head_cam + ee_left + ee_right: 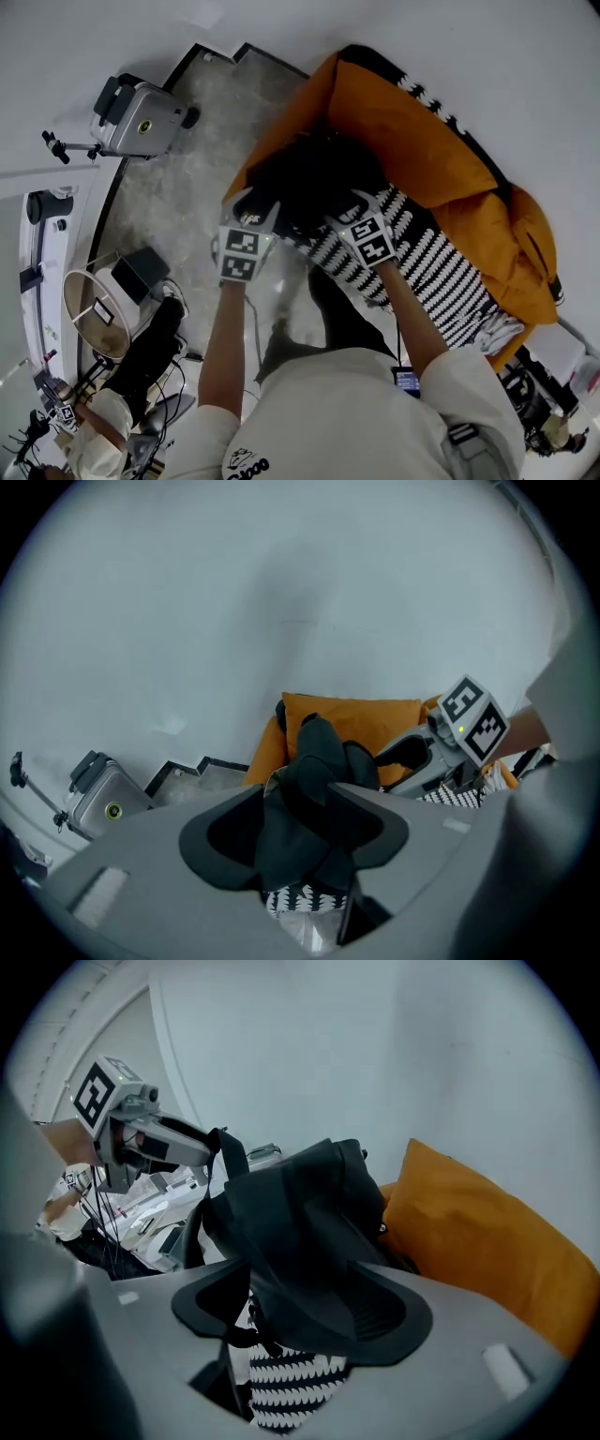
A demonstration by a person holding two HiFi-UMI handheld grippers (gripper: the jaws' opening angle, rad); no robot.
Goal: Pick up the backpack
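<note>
By a white wall (375,1054), a black backpack (300,1213) stands upright against an orange cushion (487,1232). The left hand-held gripper (298,841) and right hand-held gripper (300,1321) are spread wide around its cloth.

You have a cushion (412,131) beyond your right gripper (344,204), a blanket (441,272) beneath it, and a case (141,117) well to its left.

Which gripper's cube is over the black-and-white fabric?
The right gripper: its cube sits over the black-and-white fabric beside the backpack. The left gripper has its cube over grey floor.
</note>
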